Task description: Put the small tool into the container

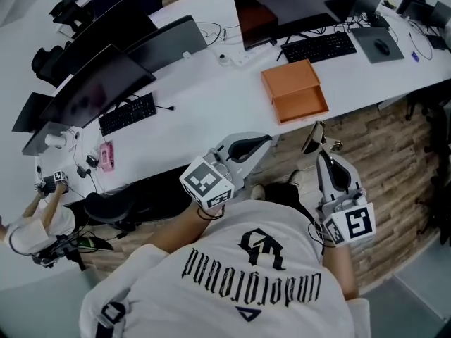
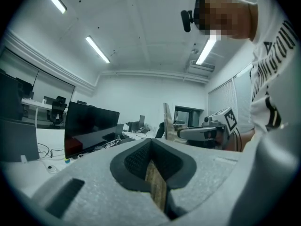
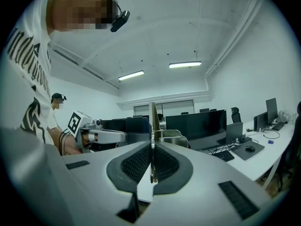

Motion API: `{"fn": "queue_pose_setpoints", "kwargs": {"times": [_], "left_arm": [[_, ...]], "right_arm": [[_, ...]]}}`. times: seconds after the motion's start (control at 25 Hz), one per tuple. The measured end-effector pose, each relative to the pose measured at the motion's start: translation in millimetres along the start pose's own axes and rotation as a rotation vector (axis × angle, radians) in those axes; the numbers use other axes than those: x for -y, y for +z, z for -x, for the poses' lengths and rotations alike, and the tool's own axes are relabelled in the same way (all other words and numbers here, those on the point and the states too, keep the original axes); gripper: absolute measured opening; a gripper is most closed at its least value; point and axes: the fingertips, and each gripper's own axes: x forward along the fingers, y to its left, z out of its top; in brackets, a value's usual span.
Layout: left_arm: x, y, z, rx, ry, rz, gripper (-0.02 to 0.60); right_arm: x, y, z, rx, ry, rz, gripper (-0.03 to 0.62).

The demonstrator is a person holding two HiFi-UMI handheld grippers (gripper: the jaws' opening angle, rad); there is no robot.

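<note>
Right gripper (image 1: pixel 322 155) clamped on thin tool (image 3: pixel 153 121), blade upright, ready to carry to orange box (image 1: pixel 294 90) at counter's (image 1: pixel 211 97) front edge; left gripper (image 1: pixel 265 141) closed, empty.

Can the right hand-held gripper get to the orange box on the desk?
Probably yes. The orange box lies open near the desk edge, ahead of the right hand-held gripper, with nothing between them. That gripper, shut on a thin tool, is short of the desk, so a stretch forward seems needed.

White desk (image 1: pixel 211 97) with orange container (image 1: pixel 294 90)
</note>
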Motion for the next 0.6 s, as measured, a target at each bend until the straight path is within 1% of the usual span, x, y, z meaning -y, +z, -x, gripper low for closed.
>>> {"fn": "queue_pose_setpoints", "kwargs": {"times": [0.36,0.44,0.6], "left_arm": [[-13.8,-6.1,-32.0,-0.003,0.074,0.029,0.015],[-16.5,-3.5,-43.7,0.009,0.090,0.040,0.015],[-21.6,-2.5,-70.2,0.012,0.117,0.037,0.015]], "right_arm": [[45.3,-3.7,-18.3,-0.020,0.070,-0.017,0.015],[59.9,-3.2,-19.2,-0.025,0.083,-0.018,0.015],[94.7,-4.6,-24.8,-0.036,0.115,-0.012,0.015]]}}
